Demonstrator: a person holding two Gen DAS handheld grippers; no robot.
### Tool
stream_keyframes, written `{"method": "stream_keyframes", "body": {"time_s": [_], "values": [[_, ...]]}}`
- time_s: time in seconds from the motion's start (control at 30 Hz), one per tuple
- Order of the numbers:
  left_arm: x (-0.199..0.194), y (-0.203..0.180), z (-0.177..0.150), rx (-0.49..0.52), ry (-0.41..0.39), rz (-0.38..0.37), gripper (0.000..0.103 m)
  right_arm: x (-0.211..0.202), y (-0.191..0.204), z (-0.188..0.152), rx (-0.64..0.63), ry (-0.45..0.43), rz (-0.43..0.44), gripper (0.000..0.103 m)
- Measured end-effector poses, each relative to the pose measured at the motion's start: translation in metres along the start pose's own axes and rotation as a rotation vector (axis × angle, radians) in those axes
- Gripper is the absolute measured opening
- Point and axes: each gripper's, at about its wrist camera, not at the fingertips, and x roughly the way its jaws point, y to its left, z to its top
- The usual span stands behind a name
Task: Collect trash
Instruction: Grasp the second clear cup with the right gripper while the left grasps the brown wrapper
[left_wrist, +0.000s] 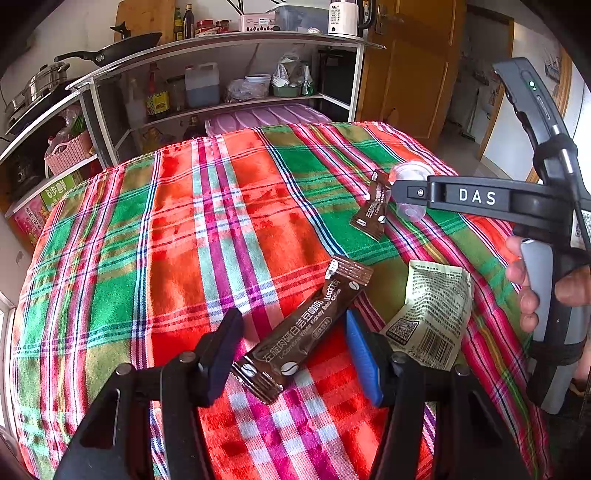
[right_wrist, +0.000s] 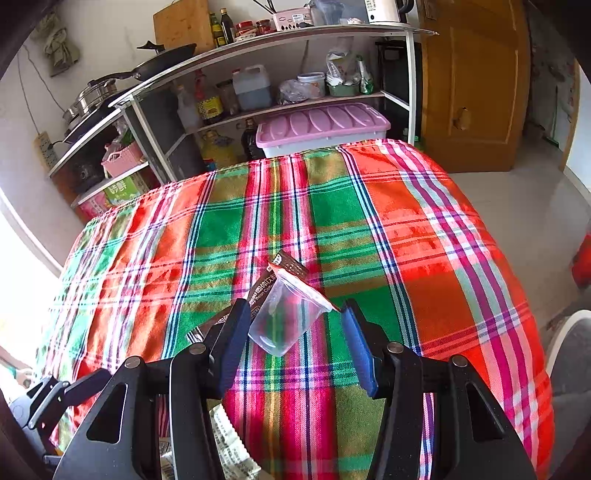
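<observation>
Left gripper (left_wrist: 293, 349) low and level, jaws spread wide, nothing pinched | right gripper (right_wrist: 291, 341) also gaping, pads apart, we've closed on nothing | right hand (left_wrist: 546, 291) wrapped round the handle, fingers (left_wrist: 526, 301) curled on the trigger, tool angled across in front of us

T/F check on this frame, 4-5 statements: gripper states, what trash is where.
1. Both grippers are open. True: the left gripper and the right gripper each have their fingers spread.
2. The left gripper straddles a brown sachet. True.
3. The clear cup stands upright. False: it lies tilted on the cloth.
4. The right gripper is clamped on the cup. False: the cup lies between spread fingers.
5. A printed packet lies beside the brown sachet. True.
</observation>
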Motion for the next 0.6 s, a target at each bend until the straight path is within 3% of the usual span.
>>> {"method": "stream_keyframes", "body": {"time_s": [0.23,0.37,0.5,0.6], "values": [[0.0011,0.0021,0.0004,0.000,0.000,0.004,0.058,0.0052,-0.0044,-0.0004,0.008,0.011,-0.003,0.052],[0.0009,0.0038,0.0008,-0.008,-0.002,0.010,0.053,0.0046,-0.0053,-0.0013,0.010,0.008,0.000,0.051],[0.0004,0.0037,0.0014,-0.005,-0.005,0.021,0.045,0.0042,-0.0052,-0.0008,0.004,0.004,0.005,0.032],[0.0008,0.0040,0.0020,-0.003,-0.007,0.029,0.035,0.0038,-0.0050,-0.0017,-0.002,0.001,0.004,0.030]]}}
